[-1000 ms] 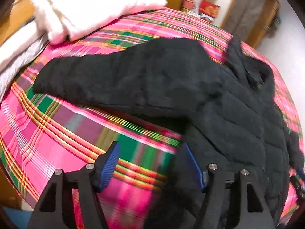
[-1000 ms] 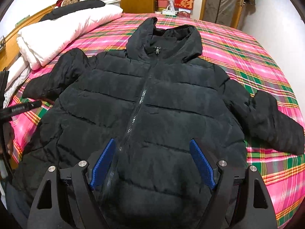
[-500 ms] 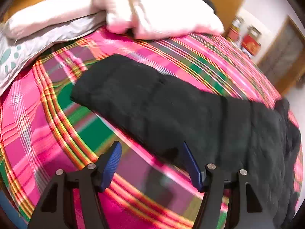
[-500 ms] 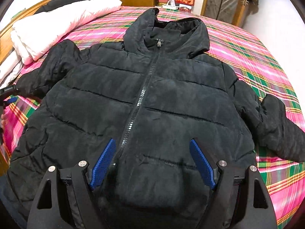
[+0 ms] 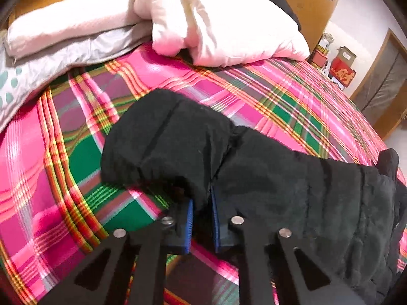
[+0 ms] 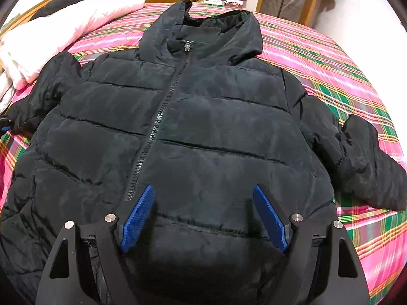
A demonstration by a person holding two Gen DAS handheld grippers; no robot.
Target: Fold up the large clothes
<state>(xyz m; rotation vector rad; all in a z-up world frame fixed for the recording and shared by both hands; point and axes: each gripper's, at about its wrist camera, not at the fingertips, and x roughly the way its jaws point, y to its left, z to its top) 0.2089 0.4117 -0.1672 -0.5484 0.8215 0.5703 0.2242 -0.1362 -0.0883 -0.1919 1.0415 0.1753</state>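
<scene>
Closing on the cuff end of the sleeve (image 5: 162, 152), the left gripper (image 5: 202, 216) has black fabric pinched between its blue pads. Right gripper (image 6: 203, 216) hovers over the lower front of the black puffer jacket (image 6: 203, 127), jaws wide apart, nothing between them. Jacket lies flat, zipped, front up, on the plaid bedspread (image 6: 330, 71). White duvet (image 5: 223, 20) sits folded beyond the sleeve.

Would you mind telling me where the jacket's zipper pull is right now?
In the right wrist view the zipper pull sits at the top of the closed zip, just under the hood of the black jacket, upper centre of the picture.
</scene>
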